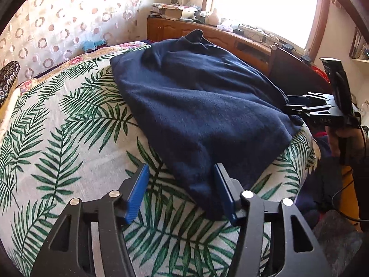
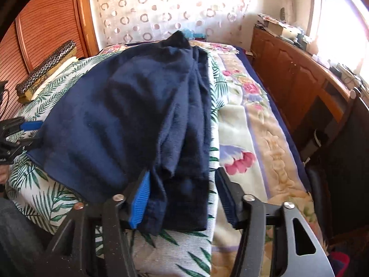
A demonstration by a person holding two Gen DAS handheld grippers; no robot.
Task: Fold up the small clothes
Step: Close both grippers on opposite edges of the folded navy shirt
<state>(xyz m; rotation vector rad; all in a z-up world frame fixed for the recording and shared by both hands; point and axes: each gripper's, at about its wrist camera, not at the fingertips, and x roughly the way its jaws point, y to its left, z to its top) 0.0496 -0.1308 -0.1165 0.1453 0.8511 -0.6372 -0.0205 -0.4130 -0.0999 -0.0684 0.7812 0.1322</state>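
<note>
While both jaws stand apart, the left hand-held gripper [image 1: 181, 191] sits at the near corner of the navy fleece garment [image 1: 198, 106]. Its right blue pad [image 1: 222, 189] lies against the edge of the fabric; its left pad lies clear over the palm-leaf bedspread [image 1: 69, 143]. The pads do not press on the cloth.

The right hand-held gripper [image 2: 182, 196] is also parted to a medium width. A folded stack of the garment's layers lies between its fingers. The left blue pad [image 2: 139, 198] touches the side of the cloth; the right pad stands apart from it, so nothing is clamped. In the left wrist view this gripper appears at the right edge of the garment, held by a person's hand [image 1: 346, 138].

The garment lies spread on the bed, on the bedspread. One side is folded over on itself, forming several overlapping layers along its right edge in the right wrist view. A bunched part rises at the far end.

Beside the bedspread lies a floral blanket [image 2: 253, 124]. A patterned cushion [image 2: 46, 69] rests at the far left of the bed. A wooden cabinet [image 2: 295, 73] with assorted clutter on top runs along the wall beneath a bright window [image 1: 265, 4]. A curtain with a ring pattern [image 2: 161, 11] hangs behind the bed.
</note>
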